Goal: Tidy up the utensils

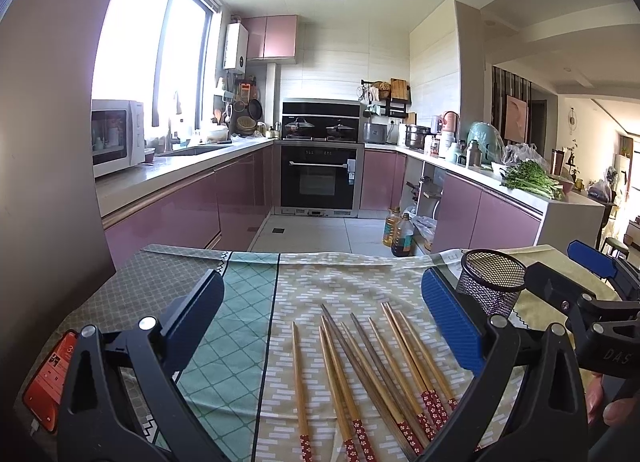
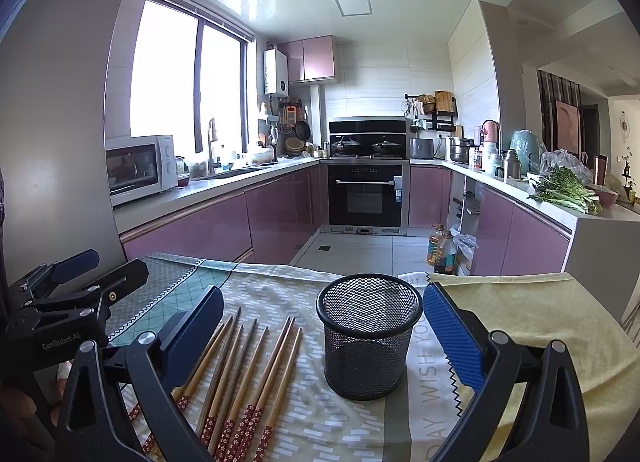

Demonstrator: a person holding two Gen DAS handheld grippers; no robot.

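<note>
Several wooden chopsticks [image 1: 376, 374] with red flowered ends lie side by side on the patterned tablecloth [image 1: 344, 286], tips pointing away. They also show in the right wrist view [image 2: 244, 374]. A black mesh cup [image 2: 369, 340] stands upright and empty to their right; it also shows in the left wrist view [image 1: 493, 282]. My left gripper [image 1: 320, 322] is open and empty, above the chopsticks. My right gripper [image 2: 320, 330] is open and empty, its jaws wide on either side of the cup's near side, not touching it.
A phone [image 1: 50, 378] with a red screen lies at the table's left edge. A yellow cloth [image 2: 532, 314] covers the table's right part. The table's far edge [image 2: 280, 266] faces a kitchen with purple cabinets. Oil bottles [image 2: 440, 248] stand on the floor.
</note>
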